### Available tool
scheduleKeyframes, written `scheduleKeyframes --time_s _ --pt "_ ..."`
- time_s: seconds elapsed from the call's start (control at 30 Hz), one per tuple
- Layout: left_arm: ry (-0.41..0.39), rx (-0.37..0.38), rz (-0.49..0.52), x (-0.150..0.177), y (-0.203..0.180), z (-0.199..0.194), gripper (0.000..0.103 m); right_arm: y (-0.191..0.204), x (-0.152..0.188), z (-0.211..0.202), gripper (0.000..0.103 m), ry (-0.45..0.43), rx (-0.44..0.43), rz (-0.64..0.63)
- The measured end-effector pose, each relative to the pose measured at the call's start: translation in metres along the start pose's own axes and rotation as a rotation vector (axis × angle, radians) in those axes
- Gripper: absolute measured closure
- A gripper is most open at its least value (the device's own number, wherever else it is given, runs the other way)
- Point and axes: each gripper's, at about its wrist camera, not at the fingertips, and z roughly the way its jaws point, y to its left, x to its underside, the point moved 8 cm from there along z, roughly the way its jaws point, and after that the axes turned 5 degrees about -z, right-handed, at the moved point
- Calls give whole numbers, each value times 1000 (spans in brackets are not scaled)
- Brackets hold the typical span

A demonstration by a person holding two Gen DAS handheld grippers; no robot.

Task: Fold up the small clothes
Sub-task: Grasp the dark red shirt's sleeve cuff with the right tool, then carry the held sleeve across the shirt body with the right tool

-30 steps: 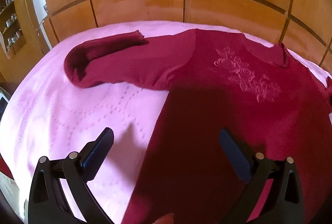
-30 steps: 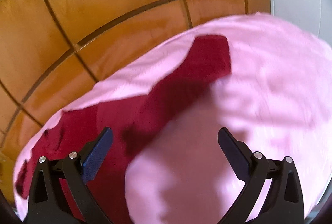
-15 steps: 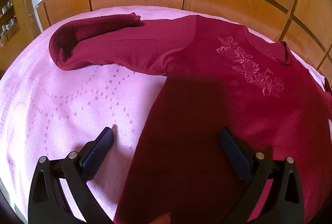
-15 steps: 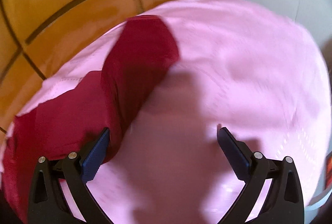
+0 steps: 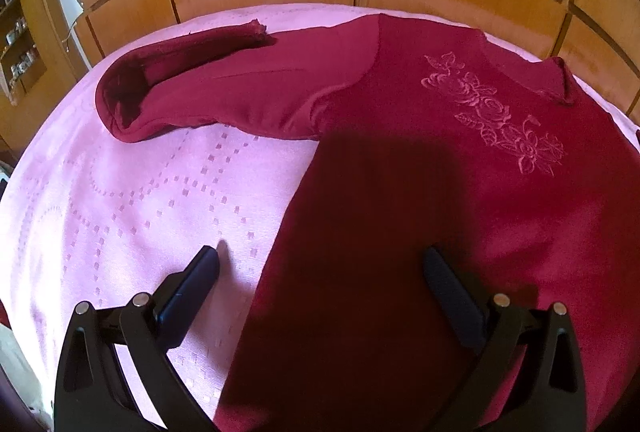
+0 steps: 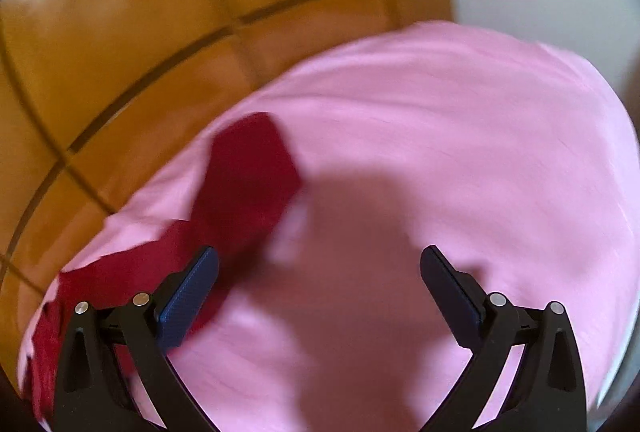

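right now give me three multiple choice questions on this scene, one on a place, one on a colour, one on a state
1. Where on the maroon top is the embroidered flower motif?
A. on the chest below the neckline
B. on the sleeve cuff
C. along the bottom hem

2. What colour is the bedspread under the top?
A. white
B. pink
C. green

3. How does the far end of the sleeve in the left wrist view lie?
A. stretched out straight
B. rolled into a ball
C. doubled back on itself

Answers:
1. A, the roses sit on the body panel just under the collar.
2. B, pink fabric with a dotted pattern surrounds the garment.
3. C, the cuff end bends back over the sleeve towards the shoulder.

Both the left gripper and right gripper have jaws spread wide, holding nothing.
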Motion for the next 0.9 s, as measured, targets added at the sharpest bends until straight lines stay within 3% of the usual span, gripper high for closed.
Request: scheduleKeyframes --time_s 0.13,0.27,0.33,0.43,0.57,0.67,0.8,0.9 --pt "11 29 -33 -12 3 -5 2 60 -27 17 3 -19 -13 -122" --pt "-110 -31 -34 -40 10 -11 2 92 -43 55 7 44 60 -205" --pt "-125 -57 9 -49 9 -5 2 92 -45 72 21 70 81 -204" --pt "-85 -113 62 -54 11 16 2 86 -45 98 23 126 151 -199" --pt "-46 -38 4 -49 15 29 2 67 -39 118 32 155 196 -170" --pt "-32 7 -36 -48 19 31 2 50 -39 120 54 137 202 -125" --pt "-43 -1 -31 -46 16 32 2 43 -40 111 84 95 127 -39" --pt "-45 6 -37 -47 16 35 2 47 -43 97 92 60 81 -29"
